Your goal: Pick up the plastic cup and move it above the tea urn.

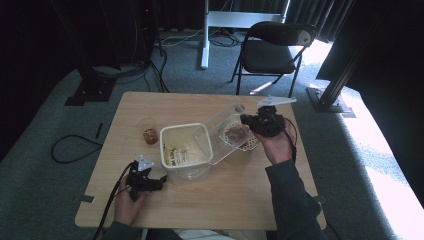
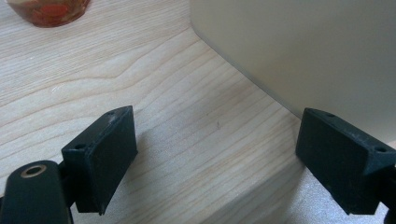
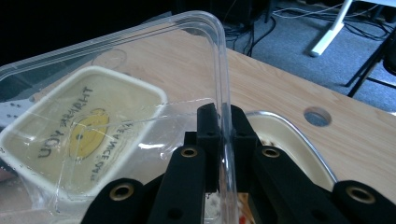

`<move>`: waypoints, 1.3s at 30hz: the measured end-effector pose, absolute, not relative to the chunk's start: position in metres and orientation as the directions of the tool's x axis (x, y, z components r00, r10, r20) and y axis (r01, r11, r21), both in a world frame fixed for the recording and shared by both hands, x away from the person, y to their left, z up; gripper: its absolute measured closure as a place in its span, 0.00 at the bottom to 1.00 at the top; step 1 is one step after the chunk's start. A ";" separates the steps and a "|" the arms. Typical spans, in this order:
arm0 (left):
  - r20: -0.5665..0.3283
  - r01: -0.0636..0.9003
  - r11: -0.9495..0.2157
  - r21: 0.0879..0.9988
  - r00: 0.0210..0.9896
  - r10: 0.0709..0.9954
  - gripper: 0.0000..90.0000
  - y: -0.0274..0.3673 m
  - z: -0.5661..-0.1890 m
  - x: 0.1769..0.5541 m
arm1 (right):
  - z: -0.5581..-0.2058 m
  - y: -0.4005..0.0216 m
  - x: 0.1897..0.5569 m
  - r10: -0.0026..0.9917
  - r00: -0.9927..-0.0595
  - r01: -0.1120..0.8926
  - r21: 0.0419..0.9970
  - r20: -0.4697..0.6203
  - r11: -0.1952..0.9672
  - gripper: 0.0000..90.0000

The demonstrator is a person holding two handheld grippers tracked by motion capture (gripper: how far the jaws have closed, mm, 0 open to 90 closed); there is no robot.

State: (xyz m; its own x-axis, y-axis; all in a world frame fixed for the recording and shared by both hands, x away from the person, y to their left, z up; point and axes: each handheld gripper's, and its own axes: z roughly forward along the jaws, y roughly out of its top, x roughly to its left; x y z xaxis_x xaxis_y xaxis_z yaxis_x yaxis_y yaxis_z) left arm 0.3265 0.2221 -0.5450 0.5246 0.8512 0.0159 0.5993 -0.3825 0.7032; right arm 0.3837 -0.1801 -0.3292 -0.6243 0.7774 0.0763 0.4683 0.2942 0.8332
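Right gripper (image 3: pixel 223 135) was clamped on the rim of the clear lid (image 3: pixel 140 93), held tilted above the cream tub (image 1: pixel 186 150). Left gripper (image 2: pixel 219 154) sat wide apart, empty, beside the tub on the table (image 1: pixel 225 195).

My left gripper (image 2: pixel 217 163) low over the table edge, beside the tub.

I see my two black jaws standing wide apart with nothing between them but bare pale wooden table (image 2: pixel 154 93). The cream tub wall (image 2: pixel 303 46) rises just beyond my right-hand jaw, close to it; whether they touch I cannot tell. Well away from the tub, at the top left corner, sits a reddish-brown glass cup (image 2: pixel 49 9).
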 end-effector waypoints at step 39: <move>0.016 0.599 -0.382 0.704 0.524 0.851 0.14 0.222 -0.545 0.326 | -0.353 -0.142 0.379 0.770 -0.638 0.432 0.821 -0.016 0.374 0.58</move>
